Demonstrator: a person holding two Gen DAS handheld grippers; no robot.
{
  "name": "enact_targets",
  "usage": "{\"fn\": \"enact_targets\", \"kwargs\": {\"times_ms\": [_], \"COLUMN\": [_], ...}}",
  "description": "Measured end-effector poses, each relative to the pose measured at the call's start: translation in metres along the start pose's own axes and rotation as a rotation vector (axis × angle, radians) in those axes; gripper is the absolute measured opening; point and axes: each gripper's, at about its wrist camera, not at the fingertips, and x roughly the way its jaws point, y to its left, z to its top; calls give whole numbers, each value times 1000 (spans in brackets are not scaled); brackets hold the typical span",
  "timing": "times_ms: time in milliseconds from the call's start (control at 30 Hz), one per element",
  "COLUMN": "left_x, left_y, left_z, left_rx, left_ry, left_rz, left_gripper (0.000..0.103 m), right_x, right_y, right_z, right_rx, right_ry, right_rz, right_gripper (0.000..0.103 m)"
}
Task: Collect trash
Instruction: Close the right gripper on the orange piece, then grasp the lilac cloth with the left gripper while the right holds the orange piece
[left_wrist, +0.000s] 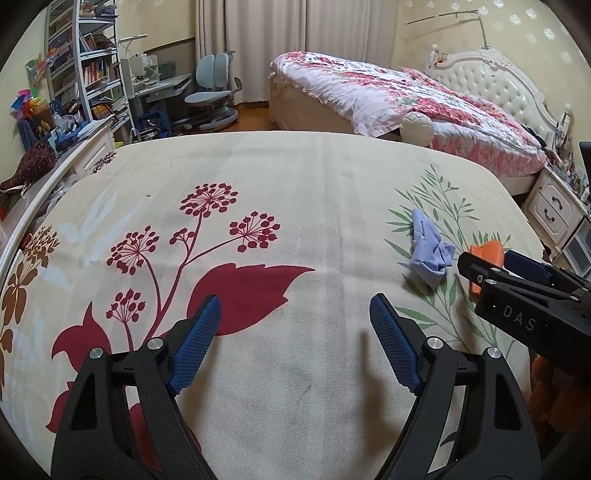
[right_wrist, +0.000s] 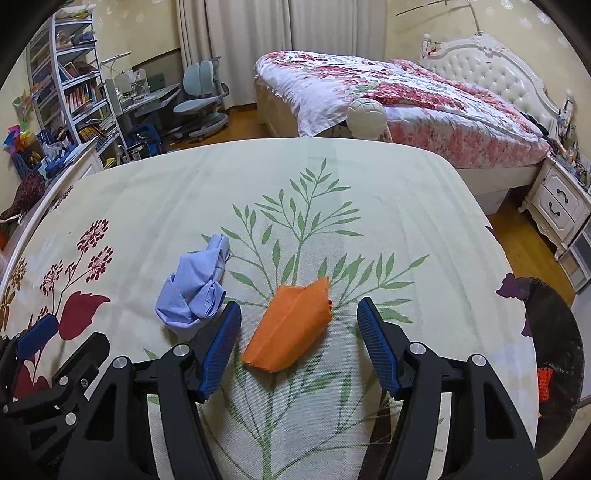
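Observation:
A crumpled orange paper (right_wrist: 291, 328) lies on the flower-print tablecloth (right_wrist: 332, 206). My right gripper (right_wrist: 297, 314) is open, its blue pads on either side of the orange paper, not touching it. A crumpled pale blue paper (right_wrist: 195, 291) lies just left of it. In the left wrist view the blue paper (left_wrist: 428, 254) and a corner of the orange paper (left_wrist: 487, 254) sit at the right, partly behind the right gripper. My left gripper (left_wrist: 295, 306) is open and empty over the red flower print, left of both papers.
A dark round bin (right_wrist: 557, 365) with something orange-red inside stands off the table's right edge. A bed (right_wrist: 406, 96) with a floral cover, a white ball (right_wrist: 365, 118), a nightstand (right_wrist: 561, 203), a desk chair (right_wrist: 199, 96) and bookshelves (right_wrist: 74, 81) lie beyond the table.

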Motion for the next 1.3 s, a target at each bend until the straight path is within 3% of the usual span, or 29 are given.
{"fn": "enact_targets", "kwargs": {"times_ms": [300,733,1067,1167,1233,1300], "left_x": [0,11,32,39,44,44], "left_y": [-9,-57,-83,-85,-83,-82], "left_z": [3,14,32,34,33,32], "left_rx": [19,81,107,108,107,108], "left_ry": [-8,-20,9,35,62,64], "left_rz": [-19,-96,-87,-87,-95,-95], "left_gripper": [81,81,80,71,57,54], "right_x": [-2,-7,-9,-9,-10,-10], "right_y": [-18,-72,-74,-76,-76,-76], "right_z": [-5,-12,-15,-15,-15,-15], "right_rx": [28,104,94,95,94,94], "right_ry": [4,-4,-12,-13,-13,-14], "right_rz": [-7,-45,-44,-36,-34,-35], "right_gripper": [31,30,30,30,30,30]}}
